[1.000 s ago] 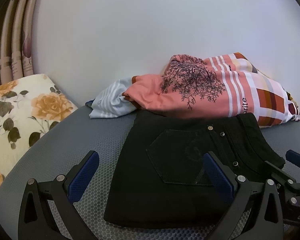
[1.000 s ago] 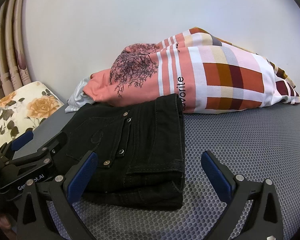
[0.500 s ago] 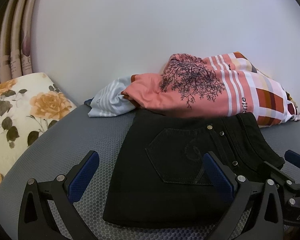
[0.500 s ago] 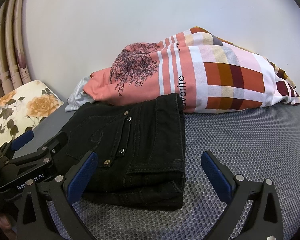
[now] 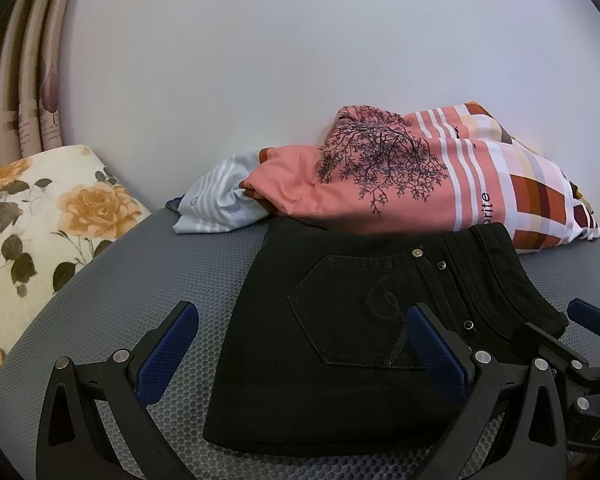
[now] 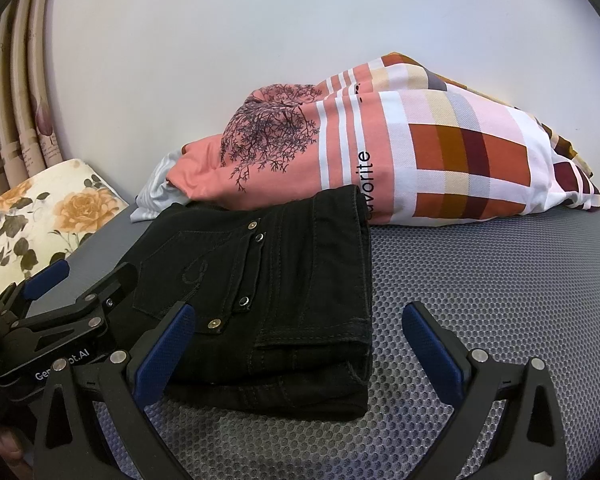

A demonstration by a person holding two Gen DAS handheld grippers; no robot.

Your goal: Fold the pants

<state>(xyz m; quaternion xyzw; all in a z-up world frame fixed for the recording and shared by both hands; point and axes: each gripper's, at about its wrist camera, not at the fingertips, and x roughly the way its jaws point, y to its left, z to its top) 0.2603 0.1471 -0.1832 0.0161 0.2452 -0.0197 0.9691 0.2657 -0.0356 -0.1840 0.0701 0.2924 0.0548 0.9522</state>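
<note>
Black pants lie folded into a compact stack on the grey mesh surface, back pocket and snap buttons facing up. In the right wrist view the same pants show their stacked folded edges at the front. My left gripper hovers open just in front of the stack, holding nothing. My right gripper is open too, near the stack's front right corner, with nothing between its fingers. Each gripper appears at the edge of the other's view.
A pink and plaid pile of bedding lies behind the pants against the white wall. A floral cushion sits at the left, curtains behind it. Bare grey mesh extends to the right.
Both grippers have drawn back slightly from the folded pants. The pants have not moved and both grippers stay open.
</note>
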